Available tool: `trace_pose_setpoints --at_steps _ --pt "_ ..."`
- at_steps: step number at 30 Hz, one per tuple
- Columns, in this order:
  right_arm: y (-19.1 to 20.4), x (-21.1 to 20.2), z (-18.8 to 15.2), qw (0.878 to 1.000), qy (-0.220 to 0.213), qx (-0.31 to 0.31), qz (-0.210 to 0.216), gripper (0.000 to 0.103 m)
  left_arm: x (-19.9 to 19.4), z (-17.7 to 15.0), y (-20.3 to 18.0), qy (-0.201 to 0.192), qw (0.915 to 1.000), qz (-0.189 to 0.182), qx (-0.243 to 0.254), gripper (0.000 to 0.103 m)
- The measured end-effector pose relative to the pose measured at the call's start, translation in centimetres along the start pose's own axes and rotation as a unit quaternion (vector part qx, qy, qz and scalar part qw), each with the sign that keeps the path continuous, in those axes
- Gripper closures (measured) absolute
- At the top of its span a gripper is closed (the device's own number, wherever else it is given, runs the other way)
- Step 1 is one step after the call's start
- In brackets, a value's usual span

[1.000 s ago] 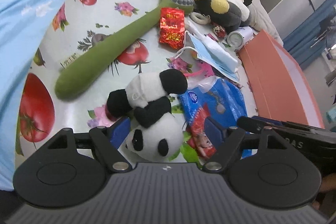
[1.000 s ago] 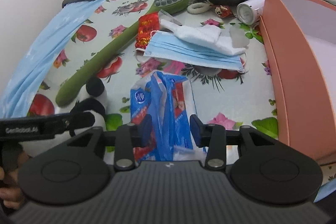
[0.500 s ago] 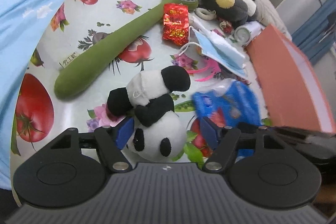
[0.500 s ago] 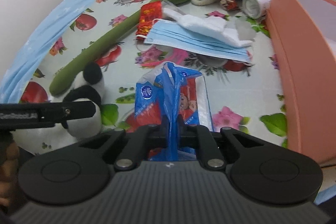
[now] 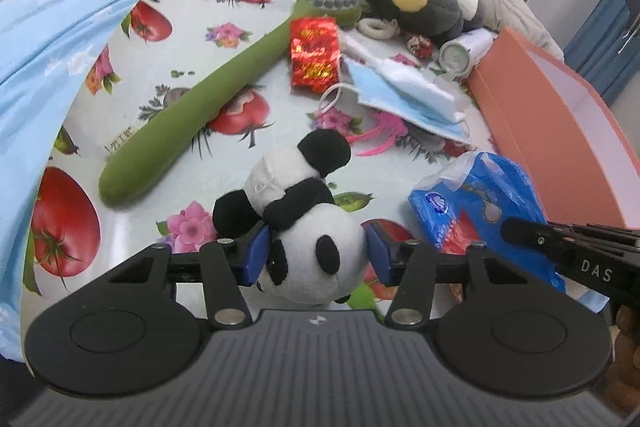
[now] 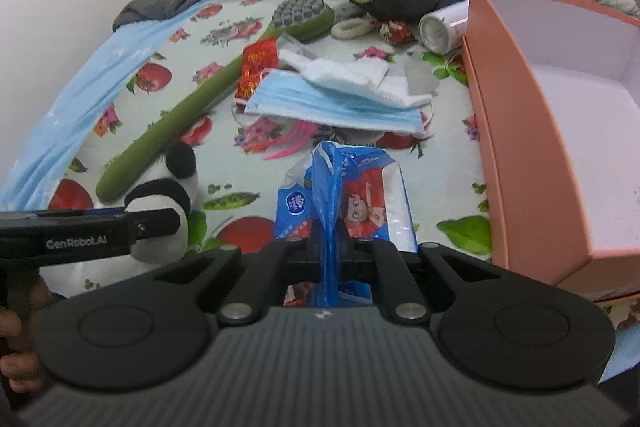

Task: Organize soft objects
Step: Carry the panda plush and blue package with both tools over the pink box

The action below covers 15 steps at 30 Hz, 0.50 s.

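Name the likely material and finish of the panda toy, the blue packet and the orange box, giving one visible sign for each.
Panda toy: plush fabric, matte and fuzzy; its pile shows at the edges.
Blue packet: thin plastic film, glossy; it crinkles where the right tongs pinch it.
Orange box: probably cardboard, matte; stiff, straight walls, white inside.

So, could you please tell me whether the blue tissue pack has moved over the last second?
Yes. The blue tissue pack, pinched by the right tongs, has shifted toward the orange box, uncovering pink feathers.
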State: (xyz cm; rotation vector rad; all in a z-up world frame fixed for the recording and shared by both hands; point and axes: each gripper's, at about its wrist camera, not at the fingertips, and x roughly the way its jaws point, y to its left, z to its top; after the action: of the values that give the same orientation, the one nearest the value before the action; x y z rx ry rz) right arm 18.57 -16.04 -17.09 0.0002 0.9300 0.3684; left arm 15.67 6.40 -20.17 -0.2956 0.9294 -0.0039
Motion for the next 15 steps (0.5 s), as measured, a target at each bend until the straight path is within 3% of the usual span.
trace_pose_setpoints --at_steps 15 --pt "-1.6 -7.2 1.9 0.996 -0.084 0.006 0.011 0.096 -7.6 2.0 -5.7 -0.064 0.9969 -0.031 0.033 0.046"
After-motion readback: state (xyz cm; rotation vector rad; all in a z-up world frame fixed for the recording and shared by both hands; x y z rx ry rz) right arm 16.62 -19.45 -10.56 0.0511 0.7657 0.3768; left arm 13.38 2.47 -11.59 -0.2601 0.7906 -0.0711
